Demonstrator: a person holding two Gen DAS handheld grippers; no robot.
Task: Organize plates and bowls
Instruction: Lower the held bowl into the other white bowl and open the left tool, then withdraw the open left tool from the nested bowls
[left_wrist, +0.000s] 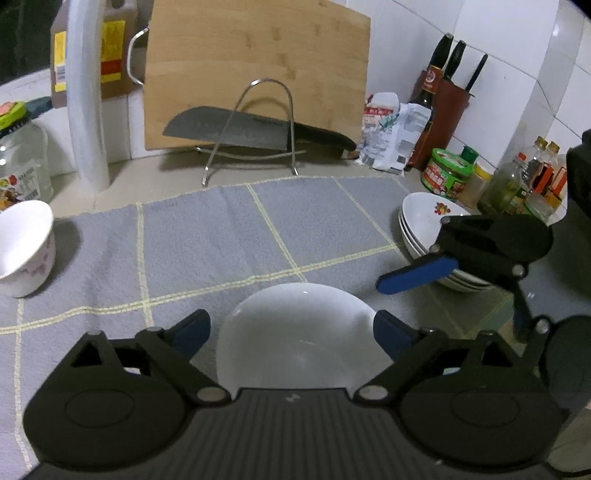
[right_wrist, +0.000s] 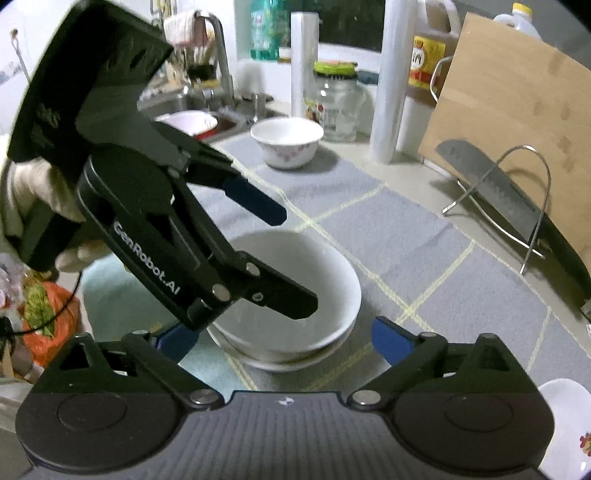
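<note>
The left tongs (left_wrist: 291, 330) are spread apart. A plain white bowl (left_wrist: 301, 336) sits low in the middle of the left wrist picture, right between the two blue tips. The tips stand on each side of its rim, and I cannot see them pressing on it. In the right wrist picture the same white bowl (right_wrist: 291, 291) sits inside another bowl (right_wrist: 280, 360), so the two make a small stack on the grey checked cloth (left_wrist: 229, 236) that covers the table (left_wrist: 155, 173).

The right tongs (right_wrist: 284, 338) are spread wide too, with nothing between them. They hang just in front of the bowl stack. In the left wrist picture they show at the right side, above a stack of plates (left_wrist: 424, 229) with a little flower picture on the top one.

A hand in a white glove (right_wrist: 33, 199) holds the left tongs at the left side of the right wrist picture.

A flowered bowl (left_wrist: 24, 247) stands alone at the far left of the cloth. Behind the cloth, a wooden cutting board (left_wrist: 258, 66) leans on the wall, and a big knife (left_wrist: 236, 129) rests on a wire rack (left_wrist: 255, 129) in front of it. A knife block (left_wrist: 448, 110) and little bottles (left_wrist: 524, 177) stand at the upper right.
</note>
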